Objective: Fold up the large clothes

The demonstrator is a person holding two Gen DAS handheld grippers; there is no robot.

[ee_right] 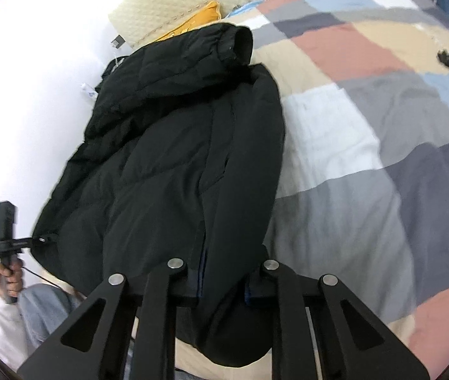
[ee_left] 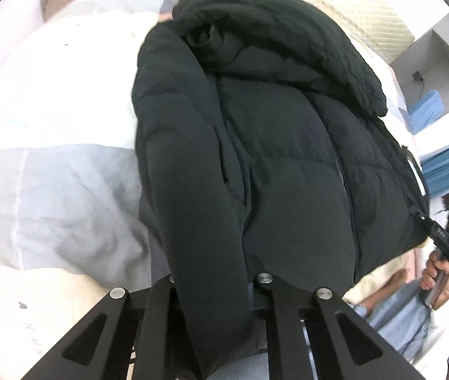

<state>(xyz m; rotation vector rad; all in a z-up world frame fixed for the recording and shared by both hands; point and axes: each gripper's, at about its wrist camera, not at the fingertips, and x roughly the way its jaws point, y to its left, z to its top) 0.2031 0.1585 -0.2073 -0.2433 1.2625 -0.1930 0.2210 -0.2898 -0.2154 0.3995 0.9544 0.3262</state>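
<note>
Across the middle of both frames lies the black puffer jacket (ee_left: 271, 145), spread on our checked bed cover (ee_right: 382, 133). At the bottom of the left wrist frame our left gripper (ee_left: 215, 288) is clenched on a jacket sleeve (ee_left: 192, 221). At the bottom of the right wrist frame our right gripper (ee_right: 224, 272) grasps the jacket hem. A yellow pillow (ee_right: 199, 22) shows at the upper middle of that frame, beside the cream headboard (ee_right: 173, 0).
</note>
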